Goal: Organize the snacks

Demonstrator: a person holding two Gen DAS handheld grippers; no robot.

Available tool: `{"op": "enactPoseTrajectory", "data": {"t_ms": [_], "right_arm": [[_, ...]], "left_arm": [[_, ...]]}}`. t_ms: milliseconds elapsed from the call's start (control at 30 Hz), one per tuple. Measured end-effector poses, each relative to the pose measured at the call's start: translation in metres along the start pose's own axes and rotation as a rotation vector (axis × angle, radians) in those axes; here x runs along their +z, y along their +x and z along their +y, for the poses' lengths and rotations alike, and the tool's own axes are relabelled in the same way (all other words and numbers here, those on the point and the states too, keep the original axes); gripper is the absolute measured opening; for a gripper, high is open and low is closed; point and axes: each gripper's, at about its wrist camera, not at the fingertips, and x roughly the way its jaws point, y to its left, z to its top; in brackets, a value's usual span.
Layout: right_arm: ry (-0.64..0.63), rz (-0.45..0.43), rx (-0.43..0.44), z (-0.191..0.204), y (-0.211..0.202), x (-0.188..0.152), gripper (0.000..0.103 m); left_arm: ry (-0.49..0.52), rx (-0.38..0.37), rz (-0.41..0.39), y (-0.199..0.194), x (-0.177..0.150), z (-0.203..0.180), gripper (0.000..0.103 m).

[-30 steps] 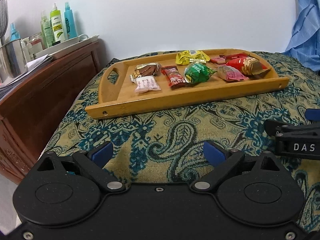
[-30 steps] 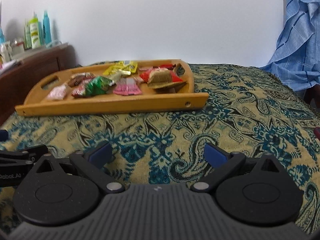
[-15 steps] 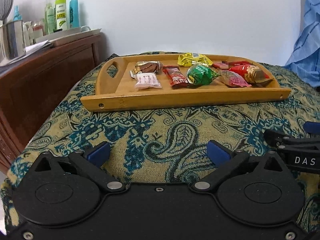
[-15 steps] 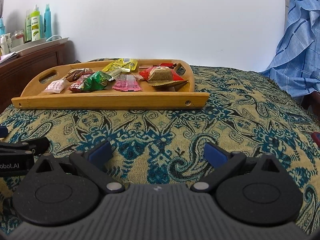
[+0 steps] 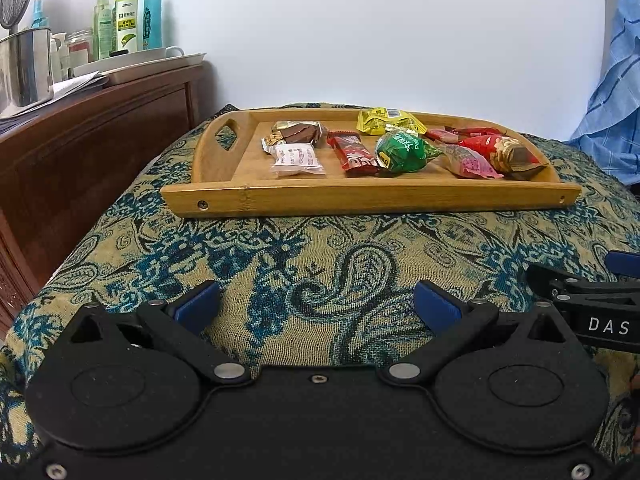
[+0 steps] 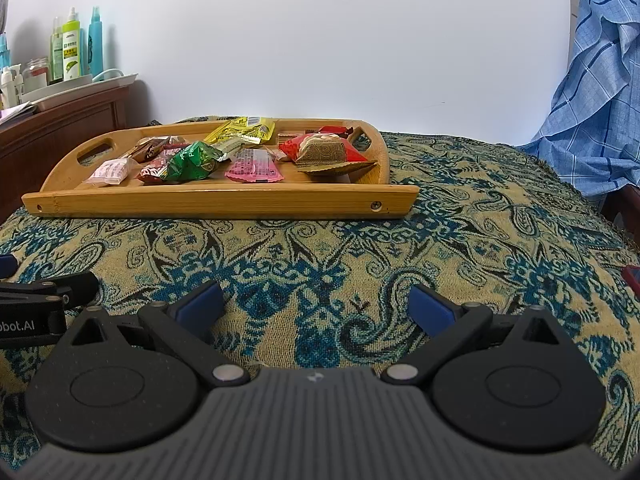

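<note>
A wooden tray lies on the paisley cloth, well beyond both grippers. It holds several snack packets: a white one, a brown one, a dark red bar, a green packet, a yellow one, a pink one and a red-and-tan bag. My left gripper is open, low over the cloth, nothing between its blue pads. My right gripper is open and empty too, beside the left.
A dark wooden dresser stands at the left with bottles, a white tray and a steel pot. Blue checked fabric hangs at the right. A small red object lies at the cloth's right edge.
Both grippers have sunk lower and levelled out, so the tray now appears flatter and slightly nearer. Both stay open. Nothing on the tray has moved.
</note>
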Motion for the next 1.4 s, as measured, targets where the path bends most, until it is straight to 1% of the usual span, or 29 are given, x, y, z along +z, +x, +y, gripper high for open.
{"op": "enactPoseTrajectory", "data": {"t_ms": [1400], "right_arm": [[0.001,-0.001,0.0,0.0003,-0.0005,-0.0002,0.103]], "left_arm": [[-0.022,-0.005,-0.002,0.0007,-0.0001,0.0008,0.103]]}}
